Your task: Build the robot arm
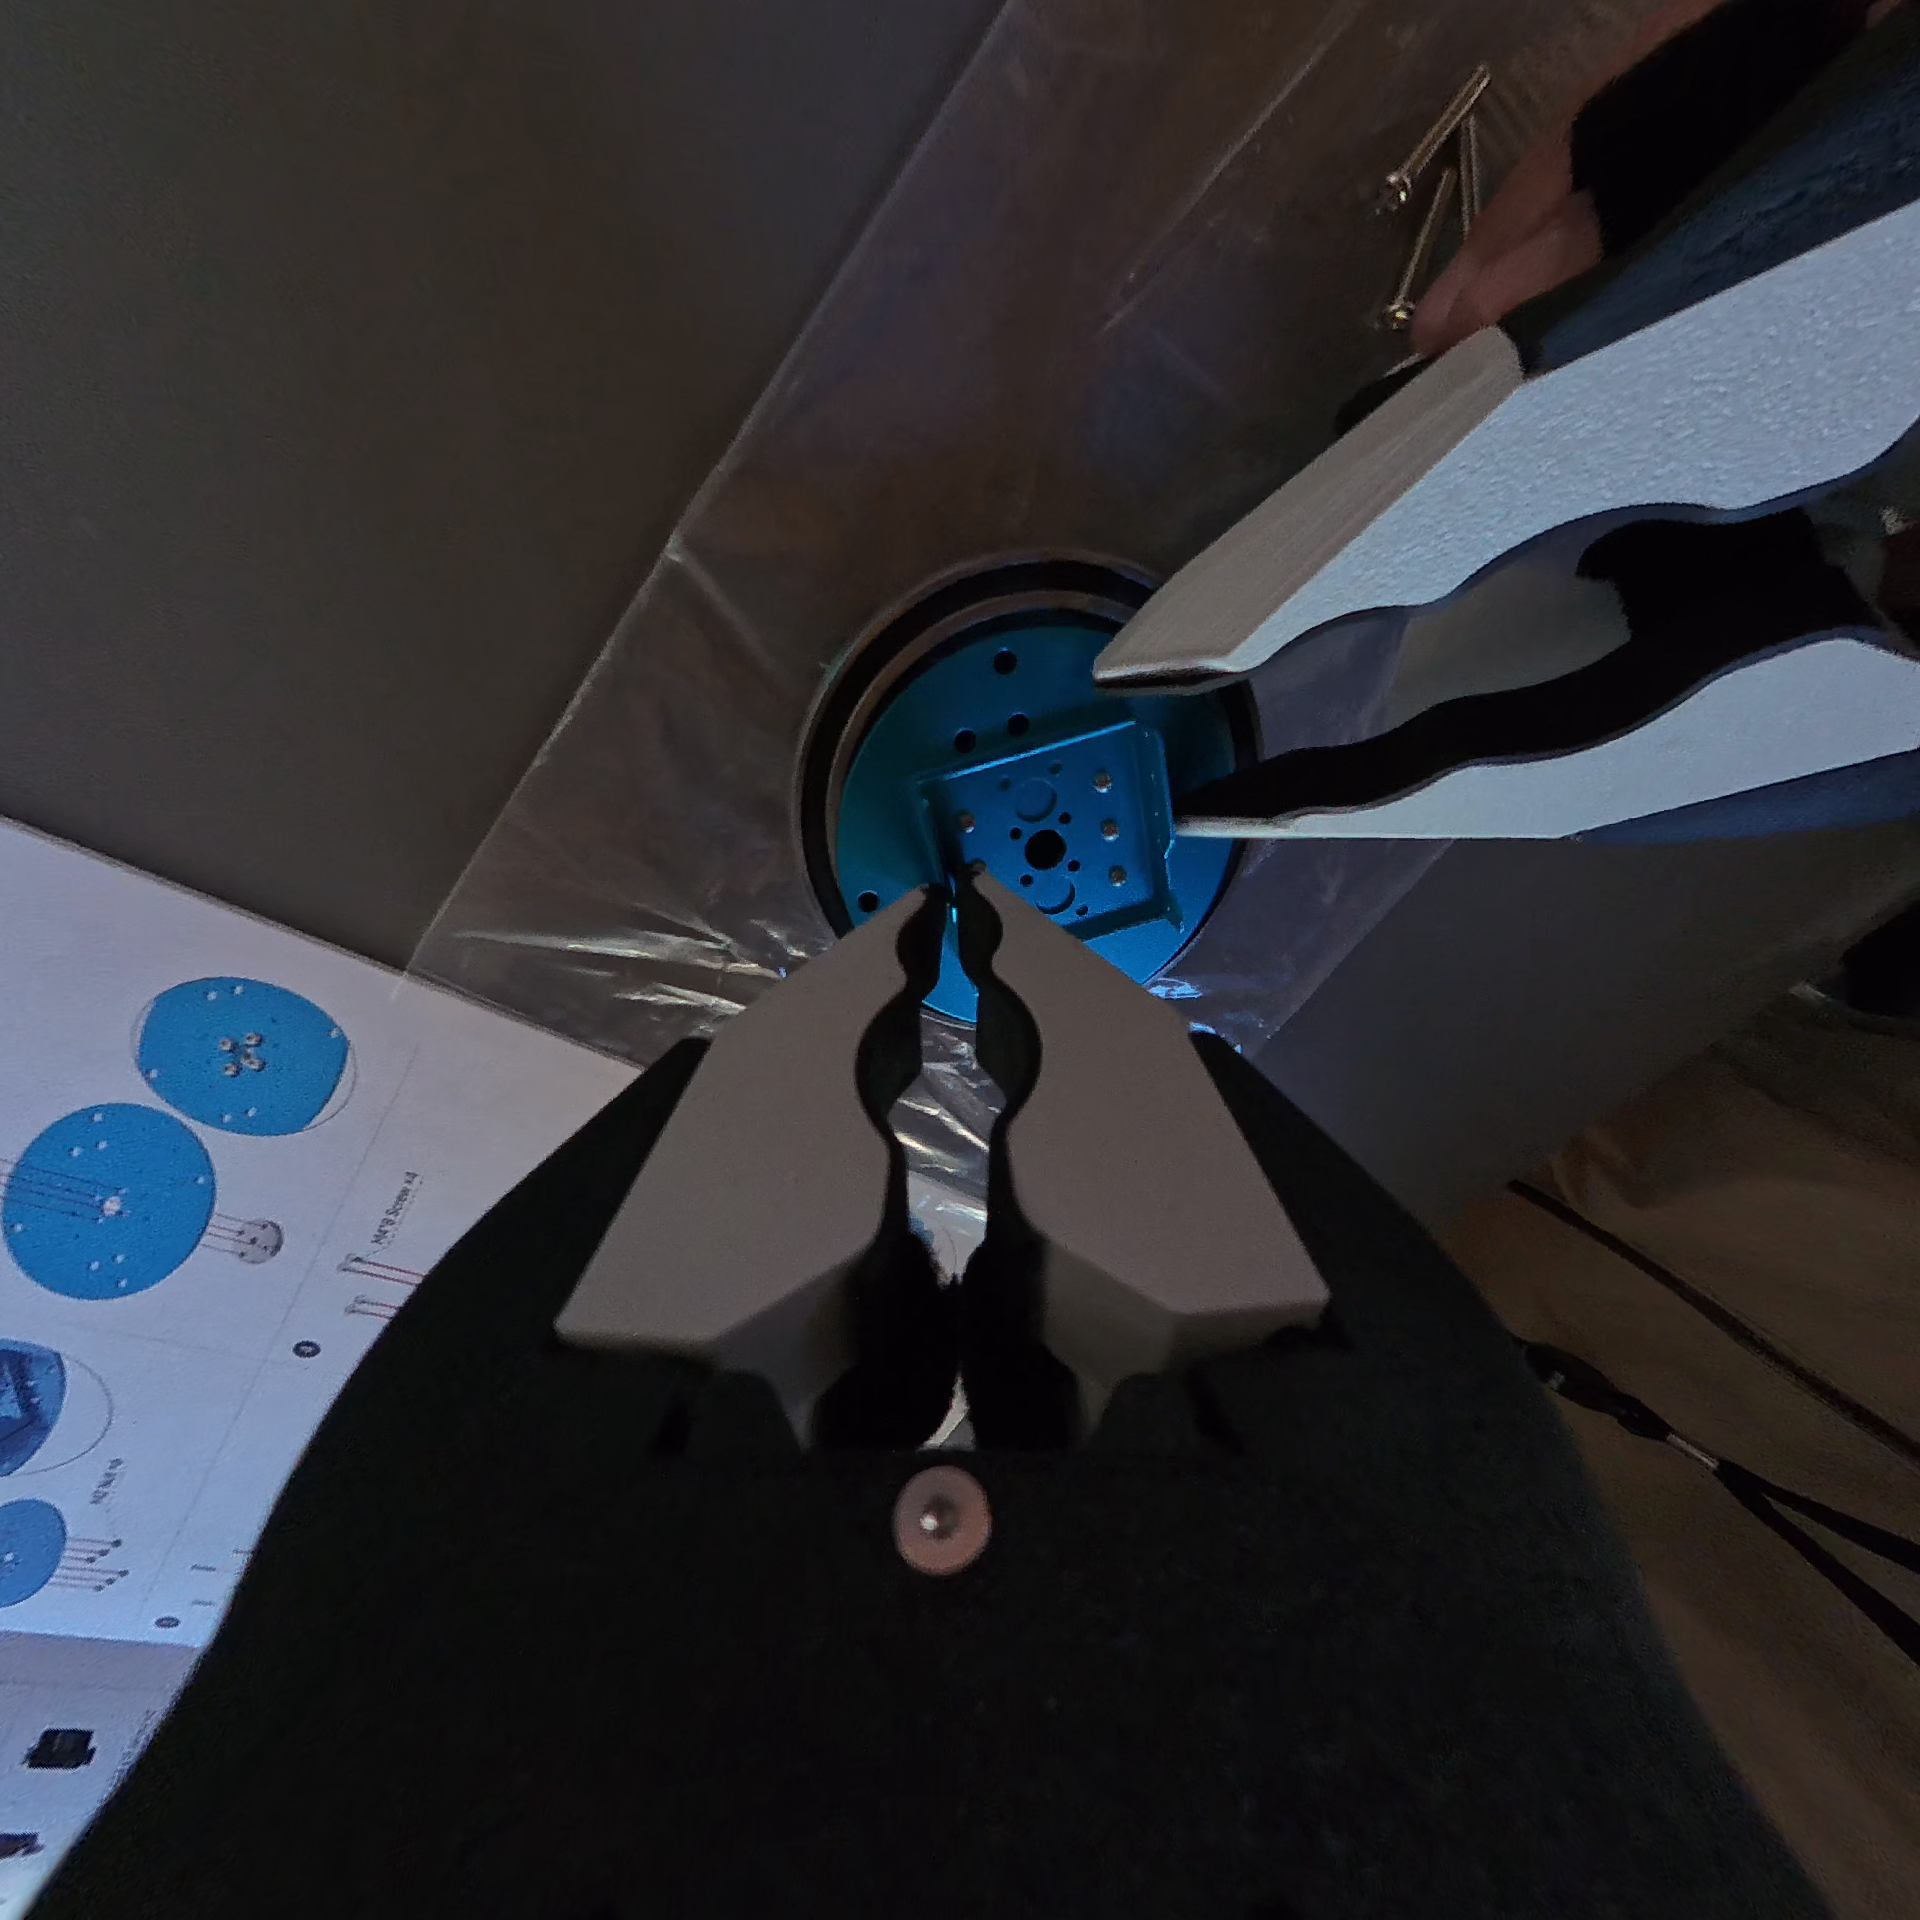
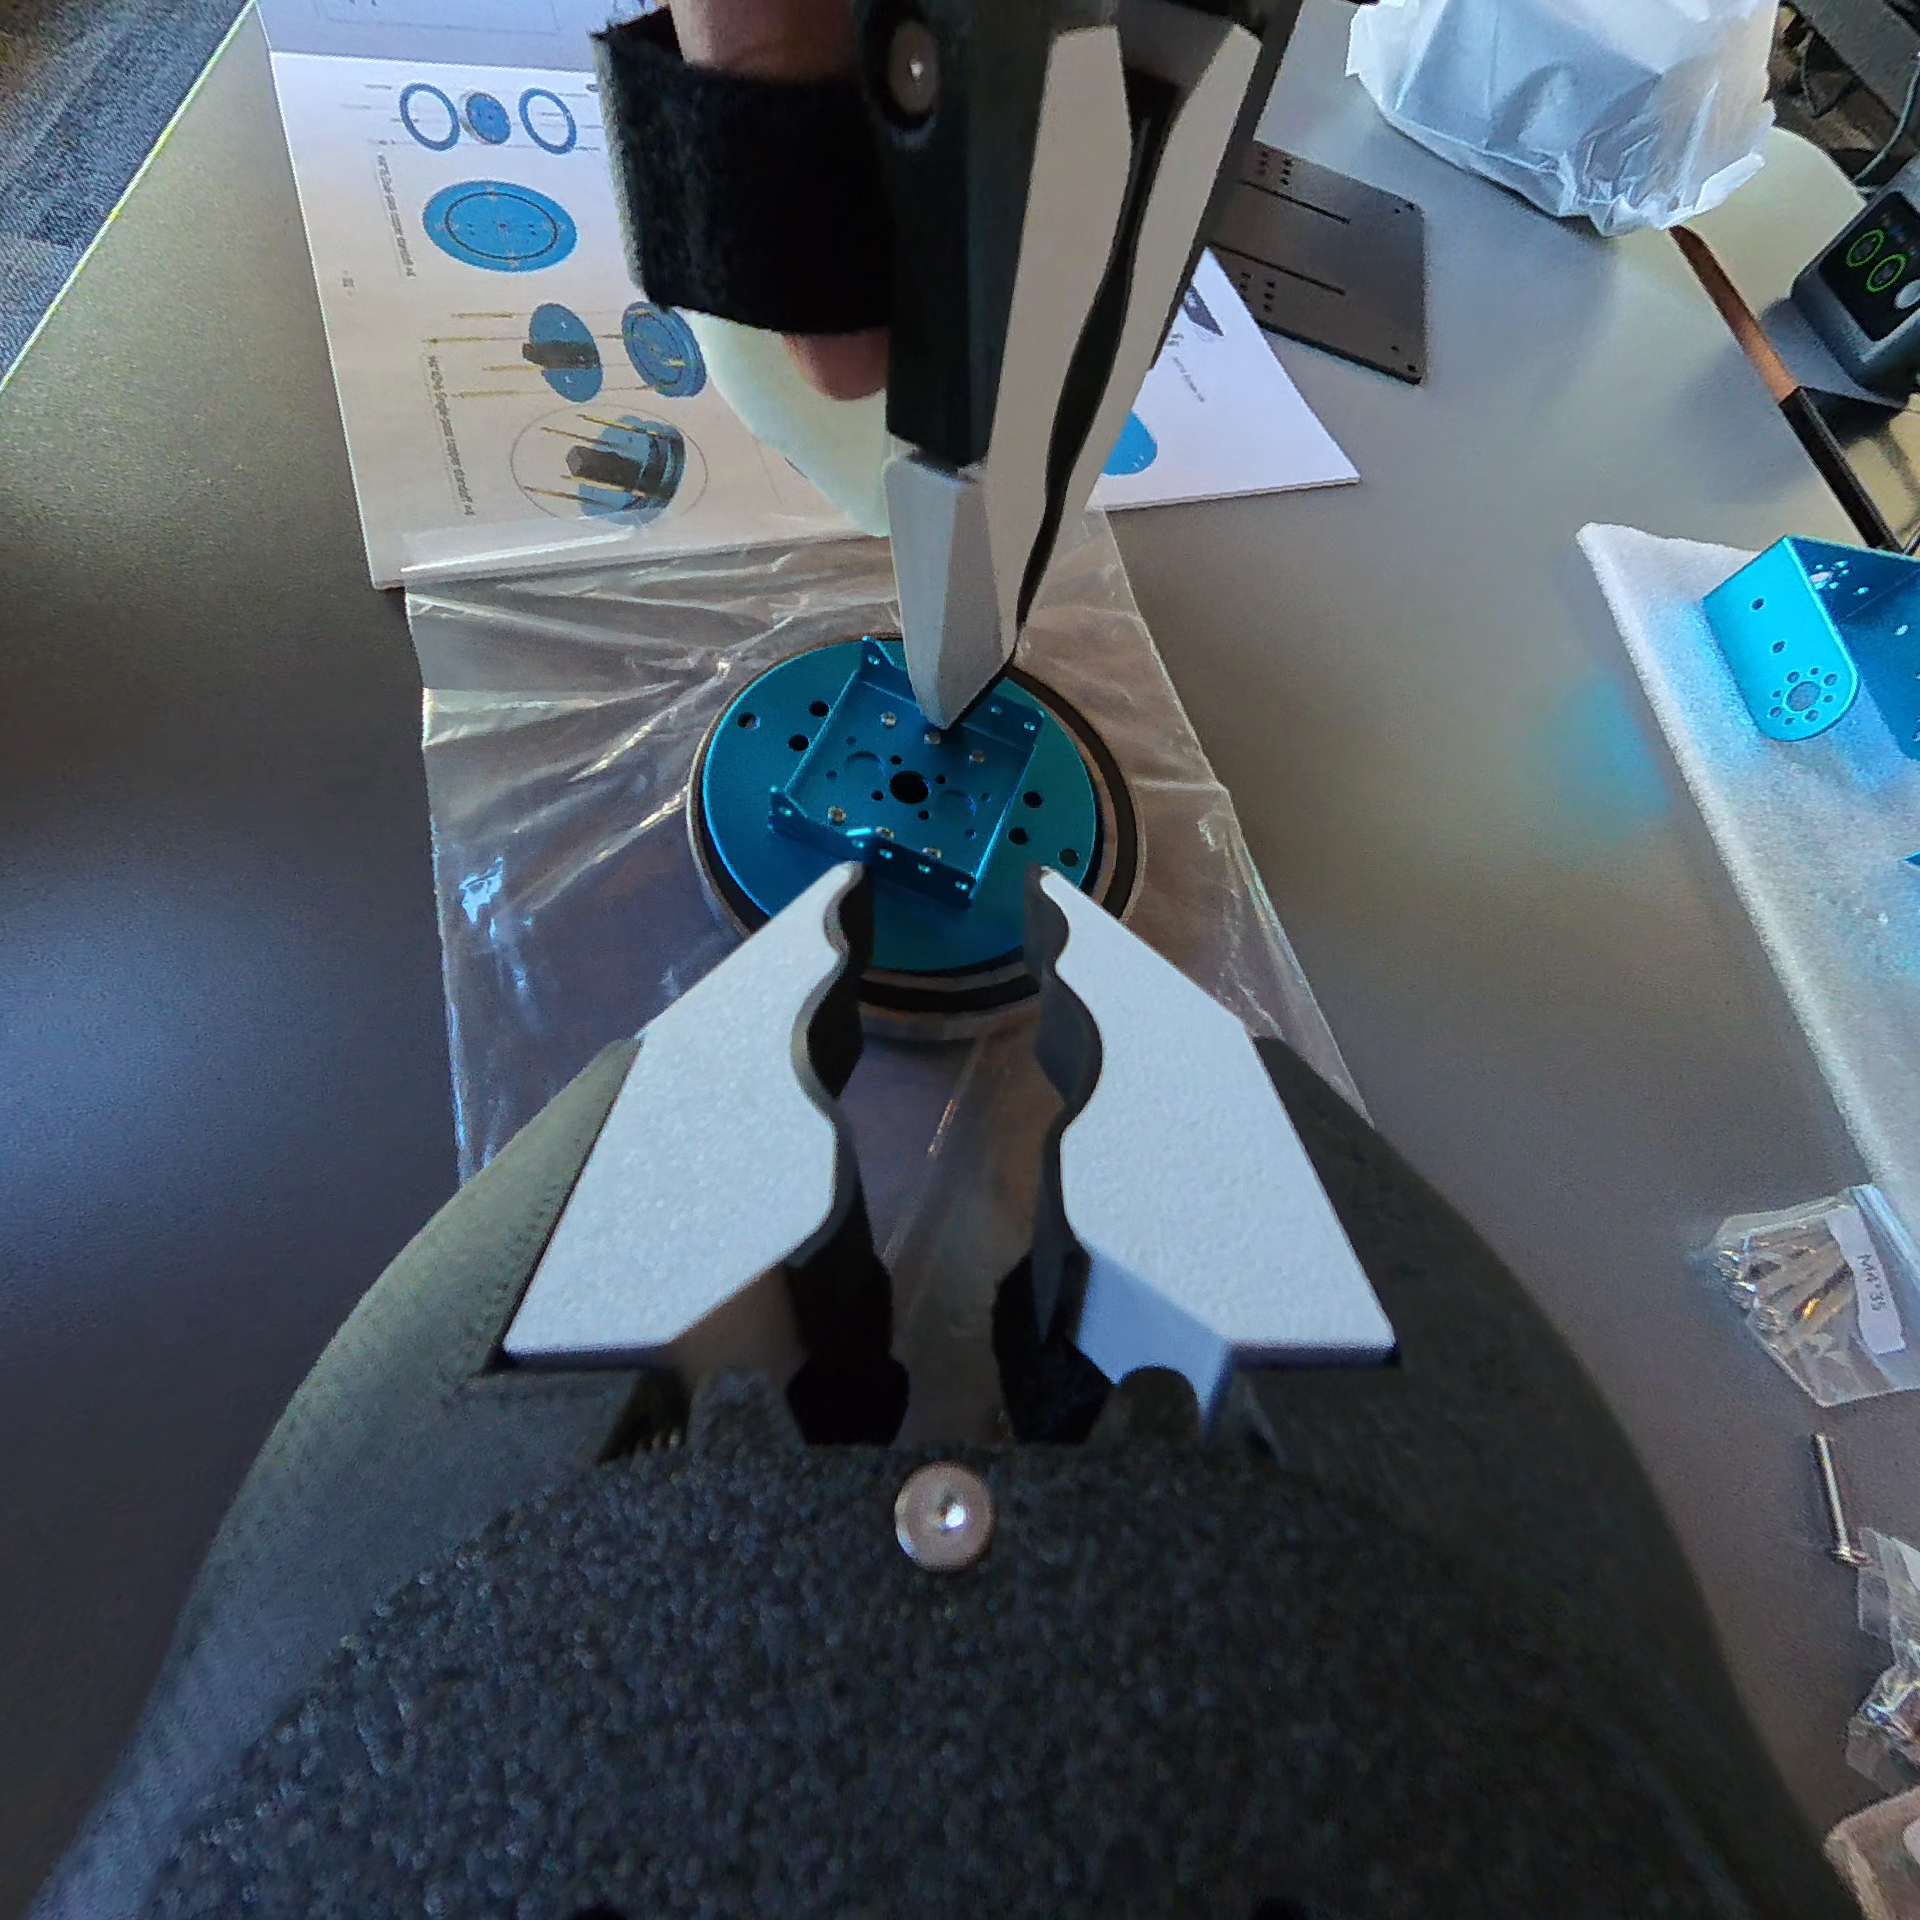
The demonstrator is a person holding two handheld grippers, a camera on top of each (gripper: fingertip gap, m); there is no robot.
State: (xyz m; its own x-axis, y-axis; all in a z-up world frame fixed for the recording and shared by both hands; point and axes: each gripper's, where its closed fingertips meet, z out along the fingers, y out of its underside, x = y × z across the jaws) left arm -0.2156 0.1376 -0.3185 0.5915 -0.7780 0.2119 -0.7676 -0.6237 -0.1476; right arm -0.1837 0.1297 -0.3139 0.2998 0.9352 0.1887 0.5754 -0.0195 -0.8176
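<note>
Printed instruction sheet (image 2: 499, 312) on grey worktop (image 2: 208, 831), black perforated plate (image 2: 1340, 270), bagged screws (image 2: 1808, 1299), white foam sheet (image 2: 1704, 727), crumpled plastic wrap (image 2: 1558, 94)

A: Right gripper (image 2: 945, 883) low over the near rim of the blue disc (image 2: 758, 769); jaws apart, nothing between them; tips flank a corner of the square blue bracket (image 2: 894, 790) seated on the disc.

B: Left gripper (image 2: 951, 717) comes down from the far side; jaws together, tip on the bracket's floor by a small hole; whether it grips anything, cannot tell.

A: Disc sits on a clear plastic bag (image 2: 540, 727) on the grey table (image 2: 208, 831); instruction sheet (image 2: 416, 343) beyond; bagged screws (image 2: 1808, 1288) at right.
</note>
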